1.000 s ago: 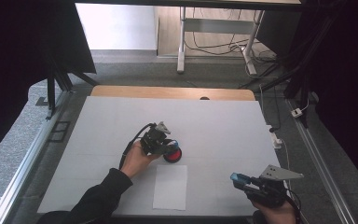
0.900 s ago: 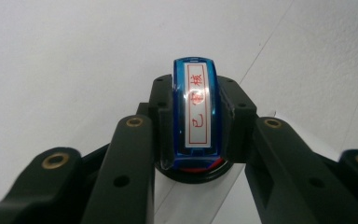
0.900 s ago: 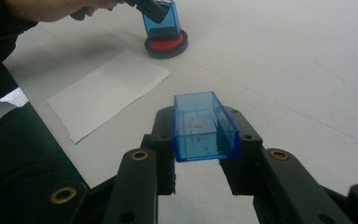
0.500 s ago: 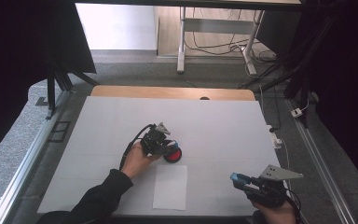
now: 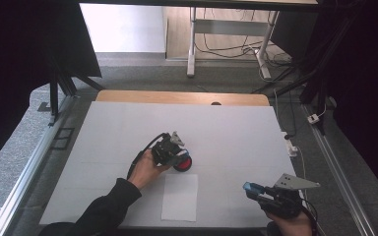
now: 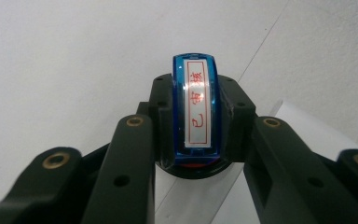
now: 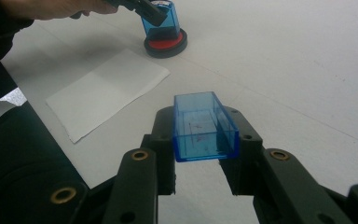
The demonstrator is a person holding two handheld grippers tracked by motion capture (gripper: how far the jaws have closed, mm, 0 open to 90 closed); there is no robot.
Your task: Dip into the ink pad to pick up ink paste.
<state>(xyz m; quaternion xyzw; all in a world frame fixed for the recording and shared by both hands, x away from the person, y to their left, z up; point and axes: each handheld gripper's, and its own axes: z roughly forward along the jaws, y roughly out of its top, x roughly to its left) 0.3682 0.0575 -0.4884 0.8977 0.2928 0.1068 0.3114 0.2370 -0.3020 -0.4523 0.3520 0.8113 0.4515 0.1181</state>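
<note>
My left gripper is shut on a blue see-through stamp with a white label in red characters on its top. The stamp stands with its foot on a round red ink pad in a black case near the table's middle. In the right gripper view the stamp rests on that pad, held by the left gripper from the upper left. My right gripper is shut on an empty blue see-through cap, open side up, near the front right. A white paper slip lies in front of the pad.
The table is covered by a large white sheet, with a wooden strip along its far edge. Metal rails run down both sides. A small white plug and cable lie at the right edge.
</note>
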